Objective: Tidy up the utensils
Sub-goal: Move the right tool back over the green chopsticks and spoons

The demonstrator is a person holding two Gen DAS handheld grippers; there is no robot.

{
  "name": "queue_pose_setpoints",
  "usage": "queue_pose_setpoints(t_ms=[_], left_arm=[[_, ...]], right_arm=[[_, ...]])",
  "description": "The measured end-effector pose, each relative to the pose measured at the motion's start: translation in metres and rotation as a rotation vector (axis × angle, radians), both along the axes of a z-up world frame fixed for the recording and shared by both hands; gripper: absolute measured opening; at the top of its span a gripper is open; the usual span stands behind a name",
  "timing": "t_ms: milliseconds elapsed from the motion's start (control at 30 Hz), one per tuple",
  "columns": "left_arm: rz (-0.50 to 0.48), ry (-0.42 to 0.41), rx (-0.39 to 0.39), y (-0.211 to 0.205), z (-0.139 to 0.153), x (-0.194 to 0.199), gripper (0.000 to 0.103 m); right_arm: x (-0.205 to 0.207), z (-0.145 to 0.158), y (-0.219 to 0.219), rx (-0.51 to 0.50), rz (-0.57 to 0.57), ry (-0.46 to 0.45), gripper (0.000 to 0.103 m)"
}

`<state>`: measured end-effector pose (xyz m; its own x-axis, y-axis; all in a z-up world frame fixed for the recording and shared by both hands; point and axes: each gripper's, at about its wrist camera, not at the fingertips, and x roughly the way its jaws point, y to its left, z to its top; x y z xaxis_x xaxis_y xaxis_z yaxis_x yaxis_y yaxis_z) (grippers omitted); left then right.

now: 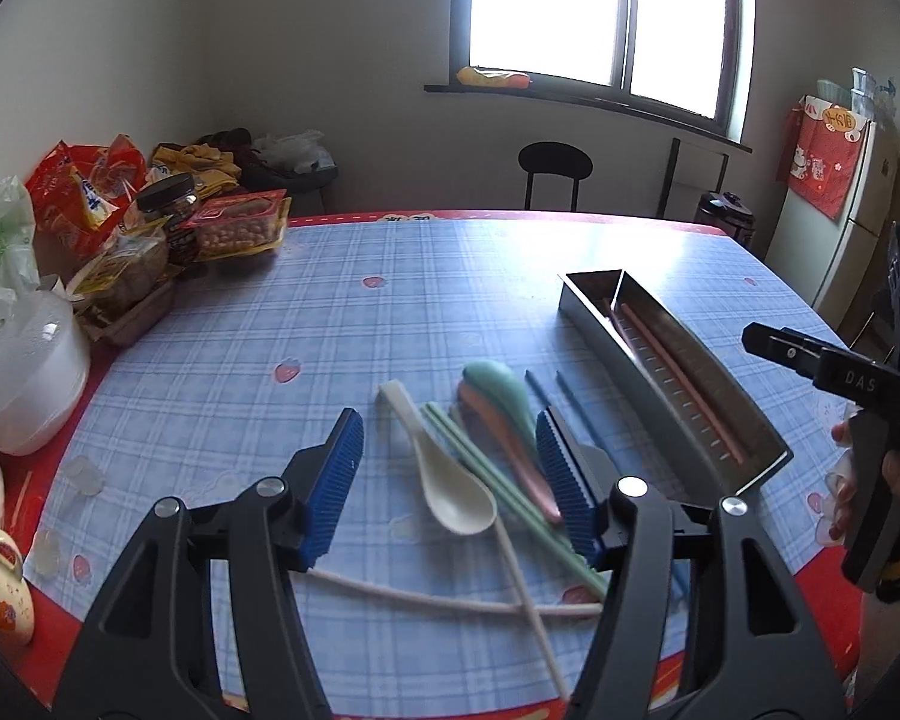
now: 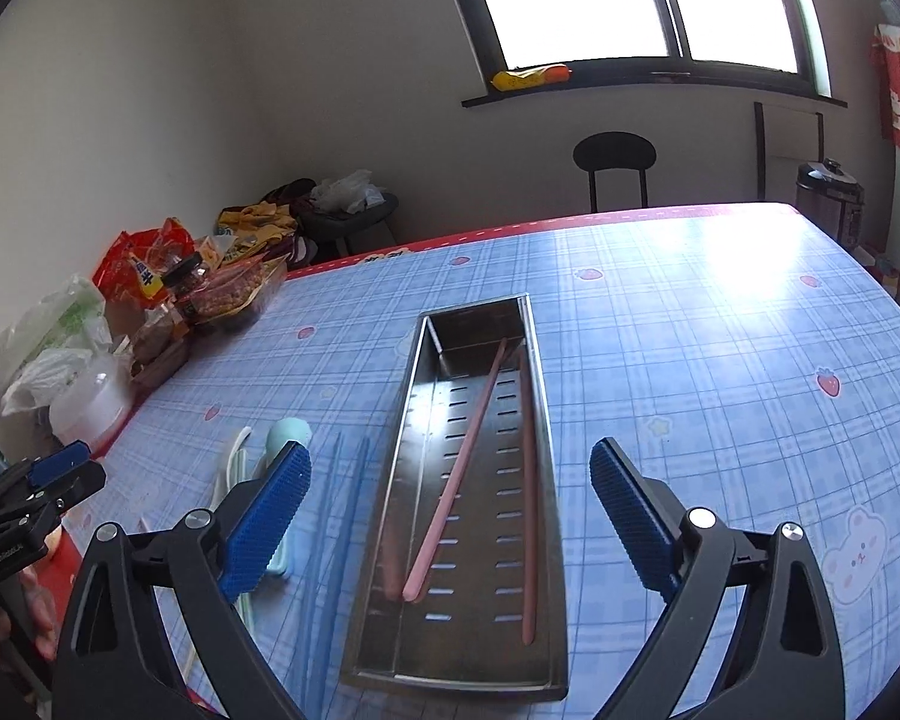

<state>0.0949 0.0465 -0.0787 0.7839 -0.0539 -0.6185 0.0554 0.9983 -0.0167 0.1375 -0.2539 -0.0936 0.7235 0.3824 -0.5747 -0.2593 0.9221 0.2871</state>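
Through the left wrist camera I see my left claw (image 1: 450, 480) hanging partly open over the blue-checked, red-bordered worktop (image 1: 330, 312), its blue ribbed pads (image 1: 336, 468) apart and gripping nothing; under the gap between them lies a loose pile of utensils. The cream ceramic soup spoon (image 1: 444, 480) lies bowl toward me, the two pale green chopsticks (image 1: 498, 486) run just beside it on its right, and the mint-green spoon (image 1: 504, 390) rests on the pink spoon (image 1: 510, 444), both close to the right pad. Two white chopsticks (image 1: 450, 594) lie crossed nearer the worktop's near edge, and a pair of blue chopsticks (image 1: 546, 396) lies between the pile and the long stainless-steel slotted tray (image 1: 720, 396), which sits toward the right edge of the worktop. In the right wrist view my right claw (image 2: 450, 516) stands wide open above the near end of that tray, one pad on each side of it, holding nothing. Inside the tray lie two pink chopsticks (image 2: 456, 480), one slanted across the slotted floor, the other straight along the right wall. A heap of snack packets and plastic bags (image 1: 120, 216) crowds the far left corner of the worktop, and a white plastic container (image 1: 30, 372) stands at the left edge.
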Motion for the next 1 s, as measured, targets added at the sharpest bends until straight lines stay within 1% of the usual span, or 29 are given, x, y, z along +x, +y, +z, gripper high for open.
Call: queue_pose_setpoints(t_ms=[33,67,133,200,367,467,533,567,667,700,767,833,867,933,967,1000], left_arm=[[0.001,-0.004,-0.005,0.008,-0.003,-0.009,0.063],[0.003,-0.009,-0.014,0.015,-0.005,-0.017,0.073],[-0.002,-0.03,-0.036,0.026,-0.009,-0.033,0.081],[-0.007,-0.029,-0.034,0.032,-0.015,-0.043,0.081],[-0.07,-0.001,-0.03,0.037,-0.031,-0.052,0.082],[-0.067,0.017,-0.061,0.043,-0.039,-0.051,0.081],[-0.066,0.035,-0.094,0.049,-0.045,-0.05,0.08],[-0.064,0.043,-0.099,0.051,-0.048,-0.049,0.079],[-0.063,0.079,-0.104,0.057,-0.057,-0.043,0.077],[-0.066,0.084,-0.107,0.059,-0.059,-0.04,0.077],[-0.062,0.08,-0.102,0.061,-0.061,-0.034,0.072],[-0.055,0.08,-0.118,0.064,-0.063,-0.028,0.069],[-0.055,0.083,-0.132,0.065,-0.065,-0.025,0.067],[-0.065,0.092,-0.15,0.064,-0.066,-0.018,0.064],[-0.07,0.094,-0.153,0.062,-0.066,-0.014,0.064],[-0.072,0.094,-0.152,0.061,-0.066,-0.01,0.064]], right_arm=[[-0.007,0.001,0.003,-0.009,0.013,-0.006,0.092],[-0.015,0.002,0.007,-0.02,0.022,-0.013,0.092],[-0.027,0.004,0.013,-0.041,0.041,-0.029,0.092],[-0.039,0.003,0.018,-0.058,0.054,-0.039,0.092],[-0.055,0.002,0.029,-0.068,0.104,-0.054,0.092],[-0.057,0.0,0.041,-0.079,0.147,-0.048,0.092],[-0.058,0.002,0.05,-0.082,0.179,-0.051,0.087],[-0.059,0.001,0.056,-0.083,0.195,-0.049,0.086],[-0.057,-0.003,0.075,-0.083,0.255,-0.019,0.077],[-0.057,-0.004,0.081,-0.087,0.276,-0.012,0.072],[-0.056,-0.008,0.093,-0.1,0.306,-0.004,0.068],[-0.051,-0.012,0.101,-0.098,0.319,0.007,0.058],[-0.047,-0.014,0.103,-0.09,0.329,0.018,0.055],[-0.04,-0.015,0.109,-0.087,0.338,0.028,0.044],[-0.036,-0.015,0.112,-0.091,0.339,0.03,0.041],[-0.032,-0.016,0.115,-0.095,0.34,0.032,0.036]])
